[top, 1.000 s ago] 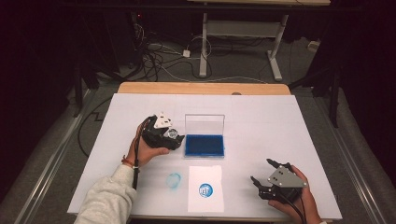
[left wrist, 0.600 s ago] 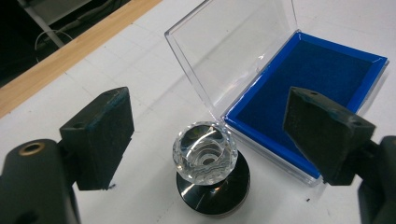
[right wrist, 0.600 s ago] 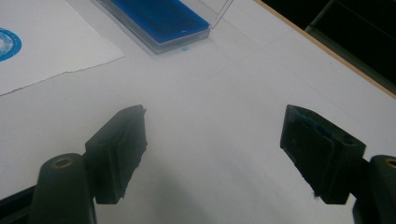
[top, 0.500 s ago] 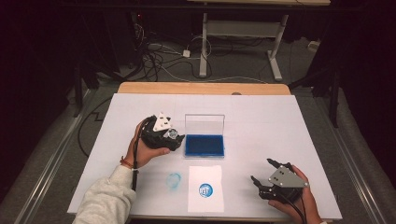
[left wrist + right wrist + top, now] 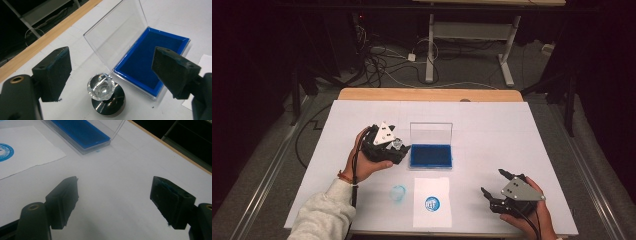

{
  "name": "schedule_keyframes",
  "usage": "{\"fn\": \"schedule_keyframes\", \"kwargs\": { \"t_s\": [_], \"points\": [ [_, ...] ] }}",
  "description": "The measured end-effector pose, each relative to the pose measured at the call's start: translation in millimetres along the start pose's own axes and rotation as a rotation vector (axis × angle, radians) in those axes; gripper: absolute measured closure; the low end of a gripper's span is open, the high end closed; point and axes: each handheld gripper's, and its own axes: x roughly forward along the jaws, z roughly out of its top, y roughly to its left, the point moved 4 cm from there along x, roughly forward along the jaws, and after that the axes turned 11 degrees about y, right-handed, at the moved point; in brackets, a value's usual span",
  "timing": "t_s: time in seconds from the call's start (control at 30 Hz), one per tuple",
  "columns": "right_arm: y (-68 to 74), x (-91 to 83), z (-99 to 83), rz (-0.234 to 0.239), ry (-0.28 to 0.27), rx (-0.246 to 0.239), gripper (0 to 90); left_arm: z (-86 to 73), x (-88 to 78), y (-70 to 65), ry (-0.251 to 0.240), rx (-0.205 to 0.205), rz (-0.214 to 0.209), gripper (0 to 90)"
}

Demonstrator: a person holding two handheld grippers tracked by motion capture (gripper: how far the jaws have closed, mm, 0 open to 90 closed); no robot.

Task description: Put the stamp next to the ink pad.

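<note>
The table (image 5: 492, 130) is covered in white, with a wood edge along its far side. On it, near the middle, sits an open case (image 5: 430, 156) with a blue lined tray and a clear lid standing upright at its far edge; the tray's long axis runs left to right in the high view. Nearer the person lies a white sheet (image 5: 431, 201) bearing 1 round blue print, its lettering too small to read. Left of the sheet is a small pale blue smudge or clear thing (image 5: 398, 192); I cannot tell which.

The left gripper (image 5: 399, 151) hangs just left of the case, its jaws wide apart and clamped on nothing. In the left gripper view a stamp (image 5: 106, 97) stands upright on the table between and below those jaws, apart from both: a round black base with a faceted clear knob on top, its axis vertical, knob toward the camera, just beside the case's near corner.

The right gripper (image 5: 496, 184) rests at the table's near right, well apart from the case, jaws spread and holding nothing.
</note>
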Motion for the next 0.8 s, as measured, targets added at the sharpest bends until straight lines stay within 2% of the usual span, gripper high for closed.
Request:
{"fn": "schedule_keyframes", "kwargs": {
  "t_s": [0.33,0.53,0.8],
  "points": [
    [-1.3,-1.6,0.4,0.003,-0.008,0.008,22.8,4.1,-11.0,-11.4,-0.028,0.052,0.005,15.9],
    [-1.6,-2.7,0.7,0.003,-0.013,0.013,22.8,4.6,-18.0,-16.5,-0.055,0.061,-0.001,15.9],
    [-2.0,-3.6,1.3,0.001,-0.017,0.014,22.8,2.2,-25.2,-21.0,-0.066,0.074,0.003,15.9]
  ]
}}
